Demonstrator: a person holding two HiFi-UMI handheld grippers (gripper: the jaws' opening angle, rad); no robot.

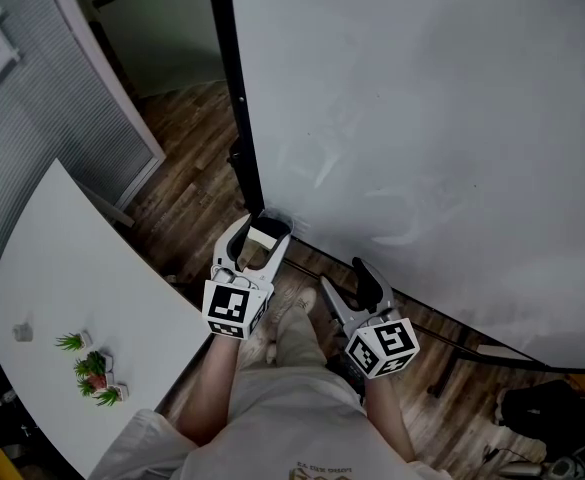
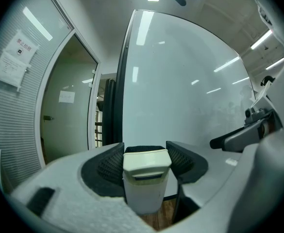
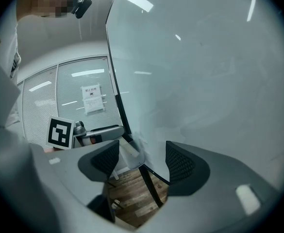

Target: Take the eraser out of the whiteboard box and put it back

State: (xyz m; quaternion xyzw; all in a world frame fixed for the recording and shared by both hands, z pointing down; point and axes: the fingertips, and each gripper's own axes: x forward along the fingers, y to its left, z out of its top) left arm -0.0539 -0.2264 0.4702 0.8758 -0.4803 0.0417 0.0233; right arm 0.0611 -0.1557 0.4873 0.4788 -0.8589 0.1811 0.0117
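- Centre of the head view, at the whiteboard's [image 1: 422, 118] lower left corner: cream eraser [image 1: 262, 239], pinched upright in the left gripper [image 1: 260, 234].
- Left gripper view: both ribbed pads press the eraser's sides, its top is level with the jaw tips, and the board is right behind it.
- Box [image 3: 132, 154]: small clear holder on the board's dark edge, seen in the right gripper view just under the left gripper's tips; can't tell if the eraser's bottom is inside it.
- Right gripper [image 3: 142, 161]: lower centre-right of the head view, jaws spread, nothing gripped, only wood floor [image 1: 192, 178] and the board frame between them.
- The grippers are near each other but apart.
- Left of frame: white table [image 1: 62, 268] with small green plants [image 1: 92, 366].
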